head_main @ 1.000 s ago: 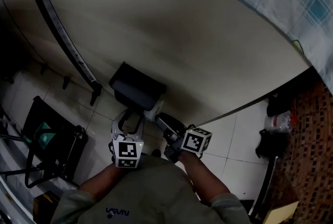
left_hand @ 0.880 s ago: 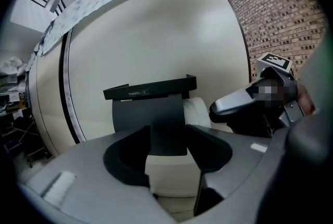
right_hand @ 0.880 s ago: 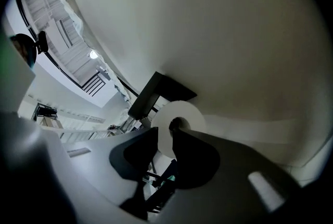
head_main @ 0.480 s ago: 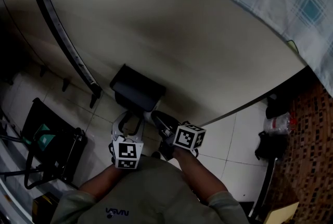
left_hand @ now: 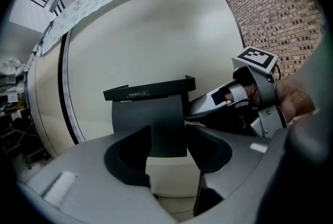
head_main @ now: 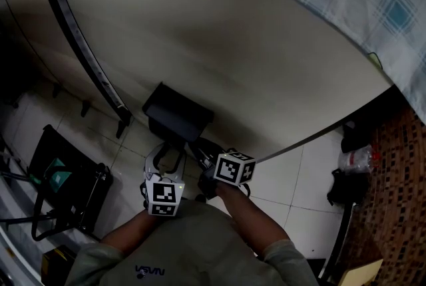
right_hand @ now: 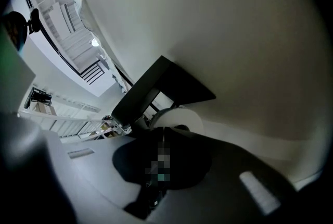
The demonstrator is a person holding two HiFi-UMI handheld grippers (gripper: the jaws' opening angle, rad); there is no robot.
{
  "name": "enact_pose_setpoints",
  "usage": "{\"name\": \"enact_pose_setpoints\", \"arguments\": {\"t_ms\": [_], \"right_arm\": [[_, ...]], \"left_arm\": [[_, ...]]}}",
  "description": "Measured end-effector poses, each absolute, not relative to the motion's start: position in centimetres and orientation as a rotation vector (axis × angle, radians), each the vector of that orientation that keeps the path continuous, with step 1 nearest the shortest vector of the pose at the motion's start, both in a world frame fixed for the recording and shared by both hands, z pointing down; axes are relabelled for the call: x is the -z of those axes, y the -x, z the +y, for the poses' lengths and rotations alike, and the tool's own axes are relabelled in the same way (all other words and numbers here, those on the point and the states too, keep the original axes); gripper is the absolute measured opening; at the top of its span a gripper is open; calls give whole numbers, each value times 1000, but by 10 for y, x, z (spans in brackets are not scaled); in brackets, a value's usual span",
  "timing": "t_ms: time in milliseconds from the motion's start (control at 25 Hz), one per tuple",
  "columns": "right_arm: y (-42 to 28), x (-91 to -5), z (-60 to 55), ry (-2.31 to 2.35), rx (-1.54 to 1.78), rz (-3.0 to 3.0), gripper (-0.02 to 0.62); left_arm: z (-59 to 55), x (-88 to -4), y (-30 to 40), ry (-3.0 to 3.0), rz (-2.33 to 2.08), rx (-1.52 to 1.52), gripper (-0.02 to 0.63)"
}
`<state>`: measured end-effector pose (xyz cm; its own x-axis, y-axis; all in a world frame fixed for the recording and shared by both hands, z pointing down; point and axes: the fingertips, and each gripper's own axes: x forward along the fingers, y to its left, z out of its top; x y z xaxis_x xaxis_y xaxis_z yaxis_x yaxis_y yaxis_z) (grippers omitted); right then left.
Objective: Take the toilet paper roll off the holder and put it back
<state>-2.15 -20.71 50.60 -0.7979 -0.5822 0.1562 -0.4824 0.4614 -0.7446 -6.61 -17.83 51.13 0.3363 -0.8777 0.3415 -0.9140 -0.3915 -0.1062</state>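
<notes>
1. The toilet paper roll sits on the holder, tucked under its black lid on the beige wall.
2. Our right gripper has just been closing — we see its jaws meet, clenched, with the roll just past their tips.
3. Our left gripper stands released — jaws apart, framing the holder's front flap, close beside the right gripper.

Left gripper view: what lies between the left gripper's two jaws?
In the left gripper view, the black holder and, below it, the white toilet paper roll show in the gap between the parted jaws of the left gripper.
</notes>
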Motion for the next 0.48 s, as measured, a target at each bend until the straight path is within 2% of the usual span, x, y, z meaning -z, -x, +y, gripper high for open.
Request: {"name": "enact_pose_setpoints", "arguments": {"t_ms": [360, 480], "right_arm": [[14, -508, -205, 989, 1222, 2604, 0], [-1, -507, -197, 1064, 1159, 2652, 0]], "left_arm": [[-173, -506, 63, -2504, -1651, -490, 196], [-164, -500, 59, -2512, -1612, -439, 166]]}}
